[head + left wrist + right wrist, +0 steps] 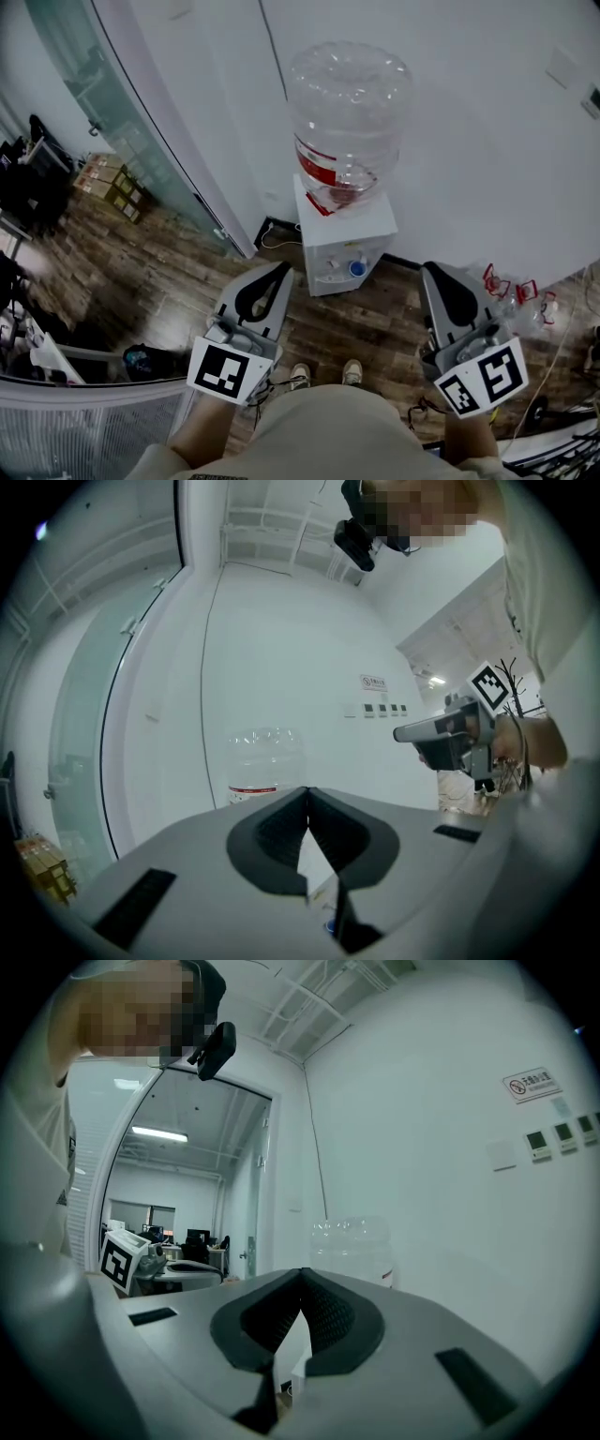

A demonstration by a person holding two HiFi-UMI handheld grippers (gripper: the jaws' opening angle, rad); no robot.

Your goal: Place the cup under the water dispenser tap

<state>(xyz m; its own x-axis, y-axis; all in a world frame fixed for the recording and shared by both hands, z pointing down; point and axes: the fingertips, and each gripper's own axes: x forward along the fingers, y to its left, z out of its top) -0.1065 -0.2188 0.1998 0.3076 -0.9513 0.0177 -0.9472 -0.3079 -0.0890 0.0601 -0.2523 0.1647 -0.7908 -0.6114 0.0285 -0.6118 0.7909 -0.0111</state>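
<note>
On the far left stand a glass partition (112, 112) and some cardboard boxes (111, 183) on the wooden floor (187, 281), and there's no cup among them. Your left claw (279, 270) is held level over the floor, its jaws brought together at the tips with nothing between them; the left gripper view (307, 791) shows the same.

Ahead of you, between the two claws, the water dispenser (347, 239) stands against the white wall with its big clear bottle (347, 103) on top. In its tap recess you can see a blue tap (356, 269) and, just left of it, a small pale shape (330, 277). That may be the cup already in place, but it is too small to tell.

Your right claw (433, 272) is level too, closed and empty, as the right gripper view (302, 1272) confirms. Right of it some clear plastic clutter (516, 295) lies by the wall, and I can't pick out a cup there.

Neither claw carries the cup. If that pale shape is the cup, the placing looks done. If not, you have yet to find it, grasp it and set it under the tap
</note>
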